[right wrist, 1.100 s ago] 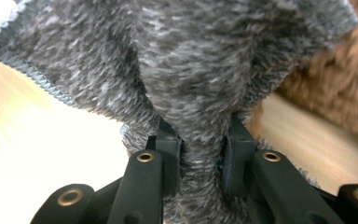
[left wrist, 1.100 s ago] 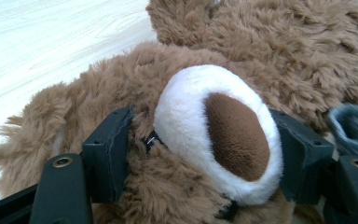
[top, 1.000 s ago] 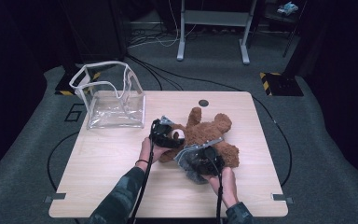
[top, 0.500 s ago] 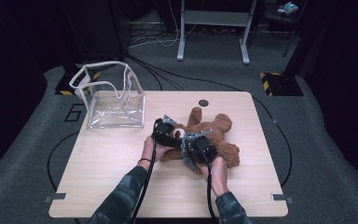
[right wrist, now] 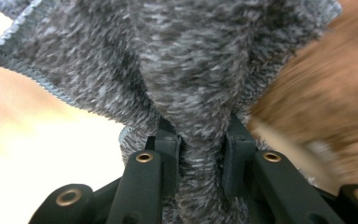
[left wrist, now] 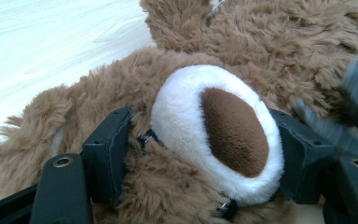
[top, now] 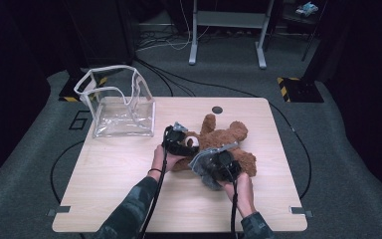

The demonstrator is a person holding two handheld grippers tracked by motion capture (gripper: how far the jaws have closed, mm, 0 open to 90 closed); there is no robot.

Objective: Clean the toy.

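Observation:
A brown teddy bear (top: 229, 137) lies on the wooden table (top: 129, 189). My left gripper (top: 188, 144) is shut on its head. In the left gripper view the jaws press both sides of the white muzzle (left wrist: 214, 130) with its brown nose. My right gripper (top: 210, 162) hovers at the bear's near side, shut on a grey fleece cloth (top: 199, 163). In the right gripper view the cloth (right wrist: 191, 56) bunches between the pads and fans out above them, with blurred brown fur (right wrist: 321, 102) to the right.
A clear plastic bag (top: 122, 107) with white trim stands open at the table's back left. A small dark round spot (top: 217, 109) marks the back edge. Black cables (top: 298, 144) loop over the grey floor around the table.
My right gripper carried the grey cloth up toward the bear's body, then drew back a little toward the front edge. The left gripper kept its hold on the bear's head.

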